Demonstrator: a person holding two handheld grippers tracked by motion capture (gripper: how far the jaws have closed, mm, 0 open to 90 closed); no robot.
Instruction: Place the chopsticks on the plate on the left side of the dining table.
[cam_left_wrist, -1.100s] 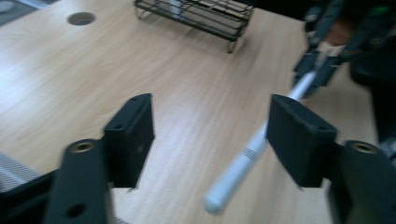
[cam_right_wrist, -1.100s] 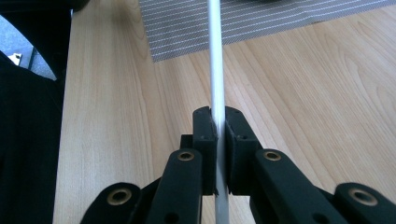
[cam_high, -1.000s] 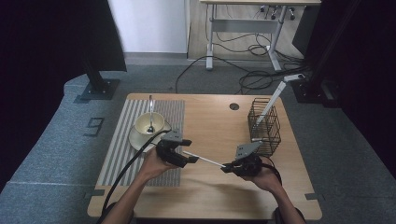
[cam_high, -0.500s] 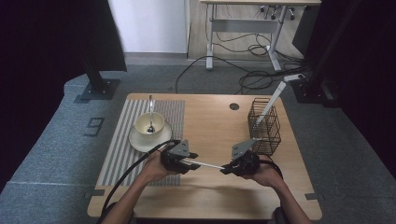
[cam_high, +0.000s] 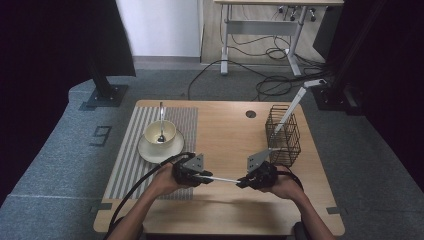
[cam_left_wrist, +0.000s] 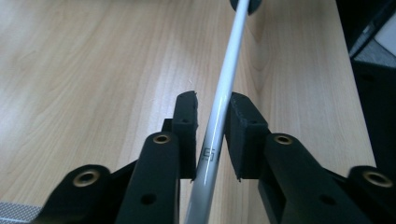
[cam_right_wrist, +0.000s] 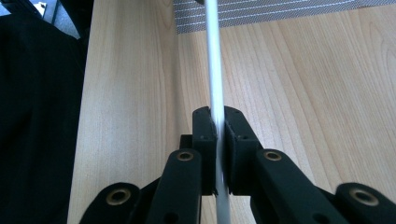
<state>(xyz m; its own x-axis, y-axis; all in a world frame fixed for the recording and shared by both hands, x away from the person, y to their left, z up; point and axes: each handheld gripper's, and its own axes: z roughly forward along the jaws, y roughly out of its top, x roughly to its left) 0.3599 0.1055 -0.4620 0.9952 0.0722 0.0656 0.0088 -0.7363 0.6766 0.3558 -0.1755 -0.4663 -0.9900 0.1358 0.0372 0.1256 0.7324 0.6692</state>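
Marking "E5" on chopstick (cam_left_wrist: 219, 116)

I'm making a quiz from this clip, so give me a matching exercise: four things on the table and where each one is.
Things:
1. thin white rod
2. metal spoon
3. cream cup
4. black wire basket

Places:
A. on the cream saucer
B. between the two grippers
C. at the wooden table's right side
D. in the cup

Pairs: 1-B, 2-D, 3-A, 4-C

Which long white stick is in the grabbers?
The level stick: the right gripper clamps it, and the left gripper's jaws have just been closing around it. The other stick leans in the wire basket.
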